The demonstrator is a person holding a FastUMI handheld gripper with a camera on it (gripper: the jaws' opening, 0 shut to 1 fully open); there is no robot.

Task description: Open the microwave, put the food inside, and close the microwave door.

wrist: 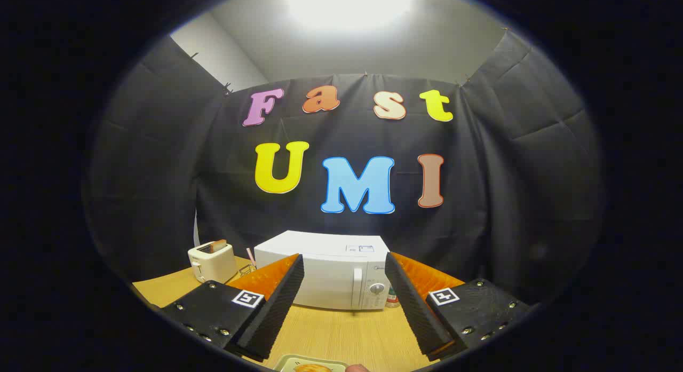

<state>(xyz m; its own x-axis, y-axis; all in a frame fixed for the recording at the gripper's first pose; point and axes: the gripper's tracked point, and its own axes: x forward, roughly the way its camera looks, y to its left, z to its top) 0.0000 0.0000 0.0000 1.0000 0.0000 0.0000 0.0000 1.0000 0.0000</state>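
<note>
A white microwave (331, 276) stands on the wooden table (347, 334) beyond my fingers, its door shut, with a vertical handle (356, 288) and a round knob (376, 289) on its right side. Down close between the fingers lies a pale plate (291, 362) holding a golden piece of food (313, 368). My gripper (344, 286) is open and raised above the table. Its fingers frame the microwave front with nothing between them.
A cream toaster (212, 261) with a slice of toast in it stands left of the microwave. A small wire holder with a pink stick (249, 260) sits between them. A small bottle (392, 297) peeks out at the microwave's right. Black cloth closes the booth behind.
</note>
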